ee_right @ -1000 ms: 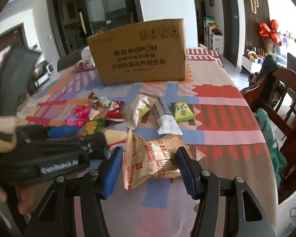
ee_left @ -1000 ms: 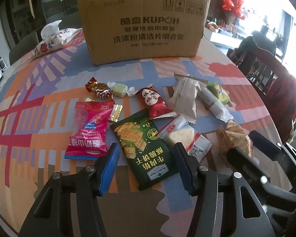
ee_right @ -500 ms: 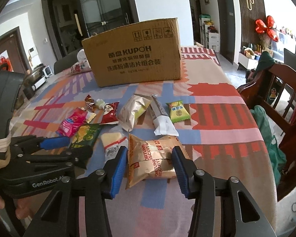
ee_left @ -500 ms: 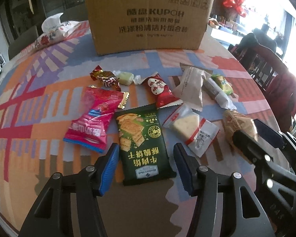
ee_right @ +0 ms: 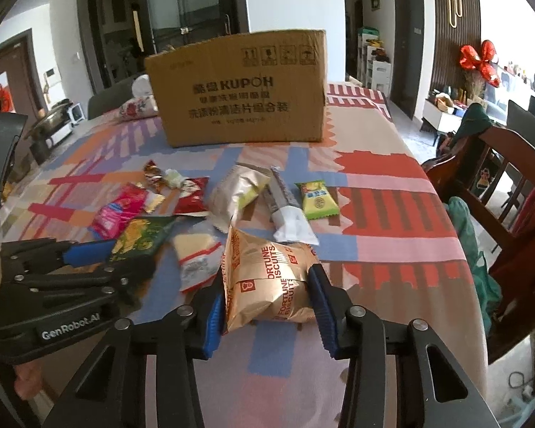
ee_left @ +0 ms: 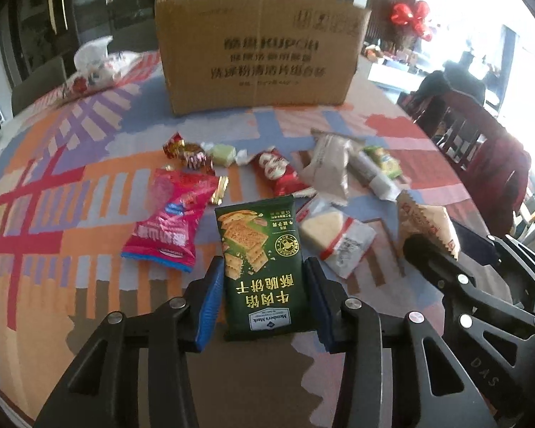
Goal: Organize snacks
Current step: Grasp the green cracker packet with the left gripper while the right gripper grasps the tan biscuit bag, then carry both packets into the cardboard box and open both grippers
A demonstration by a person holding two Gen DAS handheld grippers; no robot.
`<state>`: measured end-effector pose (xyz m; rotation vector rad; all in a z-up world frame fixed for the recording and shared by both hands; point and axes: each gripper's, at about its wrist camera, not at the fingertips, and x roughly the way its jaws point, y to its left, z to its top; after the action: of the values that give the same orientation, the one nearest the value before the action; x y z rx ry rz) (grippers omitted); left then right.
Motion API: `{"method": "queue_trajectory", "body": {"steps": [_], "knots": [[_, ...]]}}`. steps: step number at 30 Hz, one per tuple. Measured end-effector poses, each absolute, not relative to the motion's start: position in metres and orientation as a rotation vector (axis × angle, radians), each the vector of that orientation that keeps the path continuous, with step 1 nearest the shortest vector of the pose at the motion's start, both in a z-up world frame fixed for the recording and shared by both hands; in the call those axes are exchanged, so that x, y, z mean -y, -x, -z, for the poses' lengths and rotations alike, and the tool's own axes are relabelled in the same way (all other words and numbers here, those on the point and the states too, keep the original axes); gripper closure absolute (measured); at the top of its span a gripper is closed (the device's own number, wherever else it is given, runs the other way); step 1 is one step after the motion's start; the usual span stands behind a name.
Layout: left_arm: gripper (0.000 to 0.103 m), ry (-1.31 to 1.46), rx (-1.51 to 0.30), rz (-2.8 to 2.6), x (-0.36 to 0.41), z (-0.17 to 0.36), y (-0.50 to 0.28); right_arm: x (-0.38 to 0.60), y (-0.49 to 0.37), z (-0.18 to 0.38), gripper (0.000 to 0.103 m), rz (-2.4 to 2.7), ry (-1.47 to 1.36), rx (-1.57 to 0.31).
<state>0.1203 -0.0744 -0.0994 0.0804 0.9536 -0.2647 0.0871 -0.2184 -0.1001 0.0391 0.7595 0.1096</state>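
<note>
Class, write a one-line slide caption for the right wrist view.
Right gripper closing around a gold biscuit packet before the cardboard box.

Both wrist cameras sat close above the bench (ee_left: 53,214), looking forward and down toward the cardboard box (ee_left: 260,53) at the far side. The left view looked along the left gripper (ee_left: 265,301), the right view along the right gripper (ee_right: 267,306). Both views shared the box, the scattered snacks and each other's gripper at the edge.
</note>
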Motion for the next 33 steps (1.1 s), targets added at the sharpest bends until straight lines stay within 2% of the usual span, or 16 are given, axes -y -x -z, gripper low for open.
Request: {"method": "queue_trajectory", "body": {"steps": [14, 21, 33], "knots": [[0.059, -0.072, -0.762, 0.293, 0.057, 0.028, -0.113, 0.203, -0.083, 0.037, 0.059, -0.169, -0.015, -0.624], [0.059, -0.113, -0.657, 0.275, 0.053, -0.014, -0.146, 0.2, -0.118, 0.002, 0.059, -0.172, 0.003, -0.548], [0.059, -0.156, -0.627, 0.264, 0.049, -0.06, -0.226, 0.196, -0.201, -0.058, 0.058, -0.182, 0.059, -0.447]]}}
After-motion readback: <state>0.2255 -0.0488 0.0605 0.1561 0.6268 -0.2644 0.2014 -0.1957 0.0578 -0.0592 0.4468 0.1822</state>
